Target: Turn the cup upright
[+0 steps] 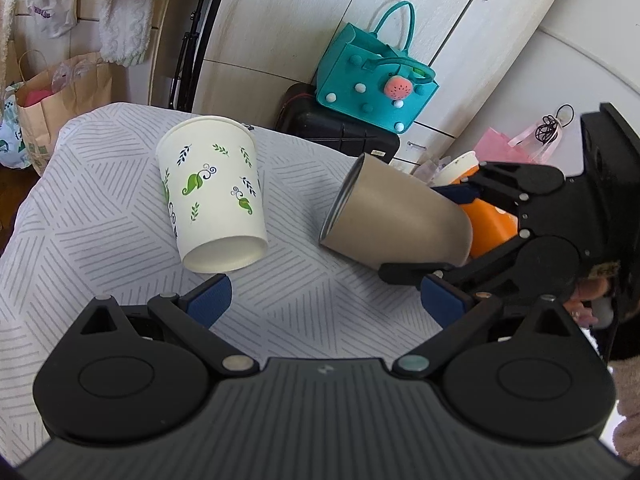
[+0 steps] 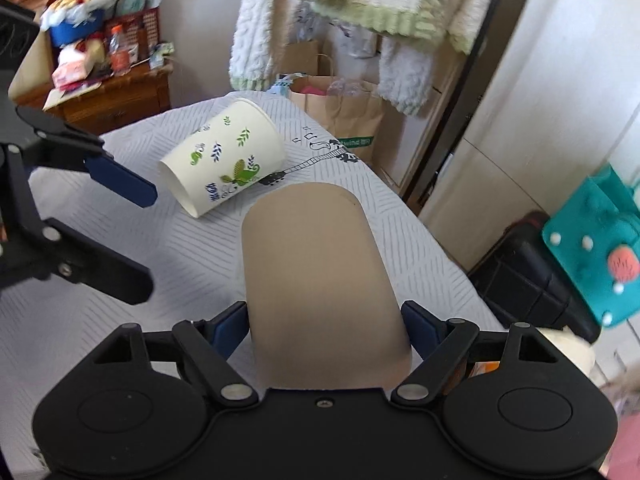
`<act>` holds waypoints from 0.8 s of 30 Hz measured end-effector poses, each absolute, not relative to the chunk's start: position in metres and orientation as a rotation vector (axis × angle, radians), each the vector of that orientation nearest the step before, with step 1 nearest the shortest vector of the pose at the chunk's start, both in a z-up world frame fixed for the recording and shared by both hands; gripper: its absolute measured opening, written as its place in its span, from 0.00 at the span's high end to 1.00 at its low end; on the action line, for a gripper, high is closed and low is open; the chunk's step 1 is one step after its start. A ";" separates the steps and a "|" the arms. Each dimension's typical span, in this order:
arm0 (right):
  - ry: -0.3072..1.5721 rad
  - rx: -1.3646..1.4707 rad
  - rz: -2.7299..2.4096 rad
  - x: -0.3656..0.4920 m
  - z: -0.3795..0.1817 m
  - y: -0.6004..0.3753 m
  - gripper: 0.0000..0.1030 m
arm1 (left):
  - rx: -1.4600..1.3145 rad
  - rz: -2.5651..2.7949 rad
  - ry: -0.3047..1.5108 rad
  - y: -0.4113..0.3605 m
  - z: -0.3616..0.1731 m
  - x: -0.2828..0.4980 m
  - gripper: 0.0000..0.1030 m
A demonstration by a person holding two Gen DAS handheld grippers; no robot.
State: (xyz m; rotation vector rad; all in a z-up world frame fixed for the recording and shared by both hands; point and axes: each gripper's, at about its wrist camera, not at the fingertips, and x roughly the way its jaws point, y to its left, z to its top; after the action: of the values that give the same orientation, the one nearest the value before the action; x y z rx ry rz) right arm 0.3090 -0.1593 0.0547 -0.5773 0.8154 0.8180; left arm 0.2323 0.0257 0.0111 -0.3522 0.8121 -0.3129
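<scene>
A tan metal cup [image 1: 394,220] is held tilted above the table, its mouth pointing left and down. My right gripper [image 2: 326,330] is shut on the cup's [image 2: 316,280] base end; it also shows in the left wrist view [image 1: 436,240]. A white paper cup [image 1: 212,192] with green leaf prints lies on its side on the table, base toward my left gripper [image 1: 326,302], which is open and empty just short of it. The paper cup [image 2: 222,164] and the left gripper [image 2: 132,240] also show in the right wrist view.
The table [image 1: 100,240] is covered with a white striped cloth. Behind it stand a teal felt bag [image 1: 376,76] on a black case [image 1: 340,128], a paper bag [image 1: 60,96] and hanging fluffy clothes [image 2: 360,20]. An orange object [image 1: 490,224] sits behind the tan cup.
</scene>
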 end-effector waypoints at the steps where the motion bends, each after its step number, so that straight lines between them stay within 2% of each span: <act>1: 0.815 -0.574 0.808 0.305 0.055 -0.159 0.17 | -0.355 -0.316 0.812 0.025 0.012 0.231 0.01; 11: 0.875 -0.470 0.734 0.274 0.064 -0.166 0.17 | -0.366 -0.365 0.795 0.026 0.017 0.200 0.01; 18: 0.911 -0.436 0.636 0.238 0.070 -0.170 0.17 | -0.443 -0.409 0.824 0.026 0.002 0.175 0.01; 24: 0.888 -0.380 0.512 0.209 0.069 -0.175 0.17 | -0.420 -0.424 0.810 0.018 0.009 0.156 0.01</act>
State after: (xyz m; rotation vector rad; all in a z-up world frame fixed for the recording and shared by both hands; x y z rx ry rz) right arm 0.2094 -0.1754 0.0687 -0.3805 0.8876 0.5118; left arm 0.1564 0.0182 0.0086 -0.4198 0.8104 -0.4238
